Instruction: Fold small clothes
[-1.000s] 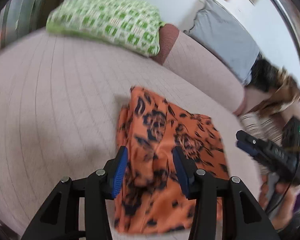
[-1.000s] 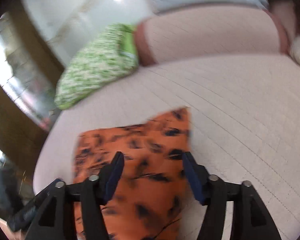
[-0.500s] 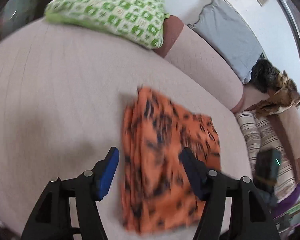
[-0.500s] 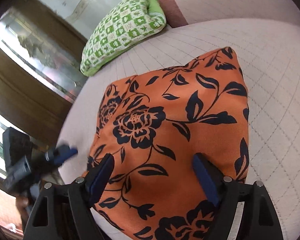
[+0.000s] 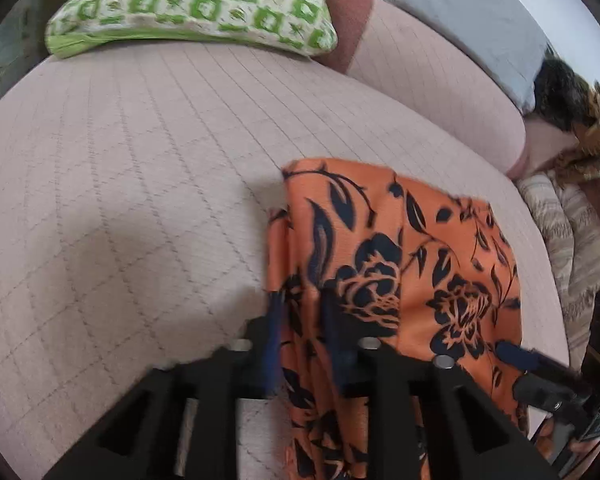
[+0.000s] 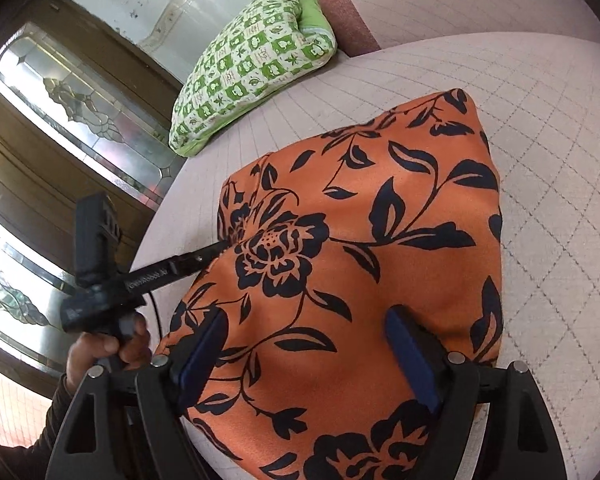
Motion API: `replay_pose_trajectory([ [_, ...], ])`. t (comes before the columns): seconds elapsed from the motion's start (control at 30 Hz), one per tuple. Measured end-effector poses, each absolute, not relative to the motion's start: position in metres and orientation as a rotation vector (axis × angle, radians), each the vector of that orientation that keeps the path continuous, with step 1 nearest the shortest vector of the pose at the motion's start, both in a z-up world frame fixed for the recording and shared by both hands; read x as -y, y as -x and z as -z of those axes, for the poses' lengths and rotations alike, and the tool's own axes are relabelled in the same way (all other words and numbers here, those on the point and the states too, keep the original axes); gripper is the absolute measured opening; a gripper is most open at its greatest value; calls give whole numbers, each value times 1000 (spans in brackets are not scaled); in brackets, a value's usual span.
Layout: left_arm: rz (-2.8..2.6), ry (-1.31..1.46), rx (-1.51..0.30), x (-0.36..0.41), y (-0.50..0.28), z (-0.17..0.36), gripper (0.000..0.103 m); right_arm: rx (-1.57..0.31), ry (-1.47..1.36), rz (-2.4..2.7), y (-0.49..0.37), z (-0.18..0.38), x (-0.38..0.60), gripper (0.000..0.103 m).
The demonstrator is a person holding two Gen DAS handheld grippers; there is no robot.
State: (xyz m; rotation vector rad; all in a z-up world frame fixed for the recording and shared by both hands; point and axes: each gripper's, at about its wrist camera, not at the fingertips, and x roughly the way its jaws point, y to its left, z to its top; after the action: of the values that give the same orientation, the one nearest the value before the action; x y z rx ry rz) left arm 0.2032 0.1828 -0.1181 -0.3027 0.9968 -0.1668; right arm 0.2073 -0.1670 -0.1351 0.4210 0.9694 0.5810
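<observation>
Your orange floral garment is lying folded near the front edge of the quilted pink sofa seat, well clear of the green checked pillow that is sitting at the seat's back edge.

Your left gripper is working at the garment's left edge. Its jaws have just been closing and are now standing narrow, with the bunched side folds of the cloth running between the blue pads. Blur is hiding whether the pads are actually pinching the cloth yet, so you are not getting a confirmed grip from these views. In the right wrist view, that gripper's black fingers are reaching in low against the cloth's left side, with the person's hand wrapping its handle.

Your right gripper is hovering over the near part of the garment. Its jaws have just been opening and are now standing wide, with the cloth lying beneath and between them but the pads not pressing on it.

The garment's long axis is running away from you toward the seat's back edge. The left jaws are already lying across the left long edge, so that hand is probably better placed to lead the next fold.
</observation>
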Motion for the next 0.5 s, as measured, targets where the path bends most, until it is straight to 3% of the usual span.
replay_pose_trajectory([
  [0.07, 189, 355, -1002, -184, -199, 108, 30, -979, -429, -580, -209, 134, 168, 85],
  [0.2, 223, 339, -916, -169, -166, 79, 54, -993, -458, -585, -210, 132, 171, 85],
  [0.27, 234, 338, -881, -163, -149, 73, 56, -993, -474, -592, -210, 128, 174, 85],
  [0.33, 230, 320, -925, -158, -140, 88, 55, -995, -494, -595, -210, 124, 176, 85],
  [0.37, 216, 311, -982, -152, -143, 107, 35, -984, -507, -595, -209, 118, 179, 85],
  [0.5, 198, 287, -984, -150, -141, 118, 31, -914, -512, -617, -210, 90, 183, 85],
])
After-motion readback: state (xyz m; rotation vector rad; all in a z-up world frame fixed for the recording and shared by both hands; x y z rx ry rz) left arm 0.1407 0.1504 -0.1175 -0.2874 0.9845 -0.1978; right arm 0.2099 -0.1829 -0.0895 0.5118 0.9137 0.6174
